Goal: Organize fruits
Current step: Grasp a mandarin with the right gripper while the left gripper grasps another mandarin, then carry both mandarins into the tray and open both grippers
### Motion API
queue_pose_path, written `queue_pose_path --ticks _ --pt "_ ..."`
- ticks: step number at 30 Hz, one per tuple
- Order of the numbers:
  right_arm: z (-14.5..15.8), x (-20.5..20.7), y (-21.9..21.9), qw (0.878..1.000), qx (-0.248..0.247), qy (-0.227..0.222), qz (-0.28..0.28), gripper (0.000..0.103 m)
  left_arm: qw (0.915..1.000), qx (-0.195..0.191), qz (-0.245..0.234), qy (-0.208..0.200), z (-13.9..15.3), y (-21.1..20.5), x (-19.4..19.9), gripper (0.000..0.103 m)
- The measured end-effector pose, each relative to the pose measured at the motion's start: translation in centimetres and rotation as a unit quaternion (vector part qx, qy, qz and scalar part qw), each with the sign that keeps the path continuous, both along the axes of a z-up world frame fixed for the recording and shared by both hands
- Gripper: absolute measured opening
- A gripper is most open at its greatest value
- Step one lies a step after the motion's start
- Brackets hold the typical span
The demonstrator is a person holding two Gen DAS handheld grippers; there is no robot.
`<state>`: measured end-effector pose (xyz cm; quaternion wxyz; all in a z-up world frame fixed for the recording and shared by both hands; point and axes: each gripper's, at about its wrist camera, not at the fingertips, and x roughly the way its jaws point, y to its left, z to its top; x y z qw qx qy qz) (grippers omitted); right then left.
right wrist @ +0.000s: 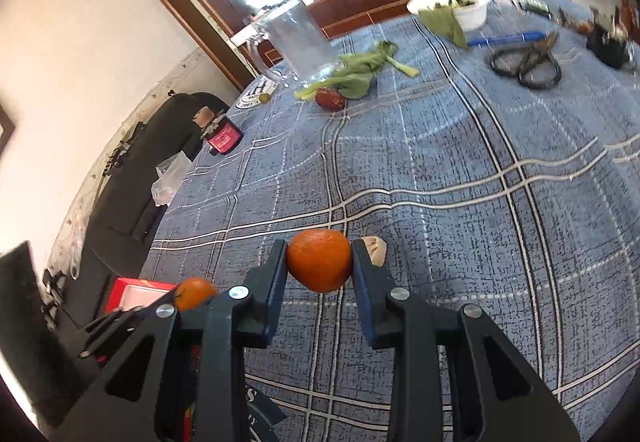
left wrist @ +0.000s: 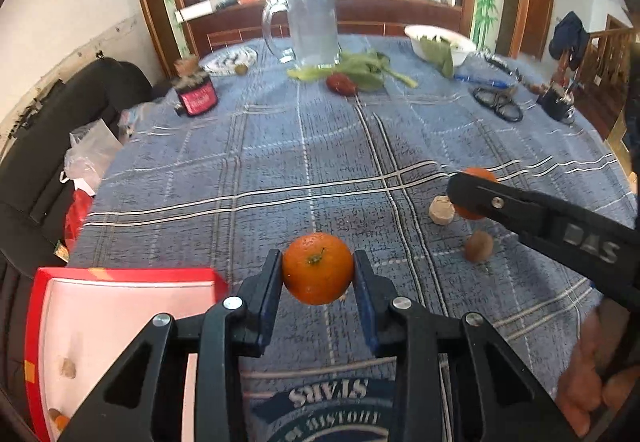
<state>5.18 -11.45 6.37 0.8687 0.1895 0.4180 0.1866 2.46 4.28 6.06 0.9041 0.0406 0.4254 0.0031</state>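
Left wrist view: one orange [left wrist: 318,268] sits clamped between the fingers of the left gripper [left wrist: 318,274], stem facing the camera, held above the blue tablecloth [left wrist: 280,162]. The red tray [left wrist: 120,274], which I take to be the destination, lies just left of this orange and nearer the left gripper than the right. A second orange [right wrist: 319,260] is pinched in the right gripper [right wrist: 319,262], well right of the tray. Two oranges are held; one brown kiwi-like fruit [left wrist: 478,246] and one pale lump [left wrist: 441,211] lie right of the tray, beneath the right gripper.
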Motion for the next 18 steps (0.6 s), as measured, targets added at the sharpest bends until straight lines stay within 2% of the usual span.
queue_pose_path --ticks 5,10,13,18 --pt "1.1 -1.8 2.5 0.998 -0.029 -0.043 0.037 0.034 0.9997 -0.005 0.012 -0.019 1.2 1.8 -2.8 0.034" --pt "1.6 -4.3 6.2 0.988 -0.072 -0.097 0.092 0.034 0.9986 -0.014 0.041 -0.030 2.4 6.1 -6.3 0.034" --pt "1.7 -5.6 7.9 0.984 -0.075 -0.111 0.115 0.034 0.9969 -0.015 0.070 -0.034 2.7 9.5 -8.5 0.034" --pt "2.7 -8.1 11.6 0.981 -0.065 -0.107 0.146 0.034 0.9915 -0.012 0.123 -0.039 2.5 14.9 -11.6 0.034"
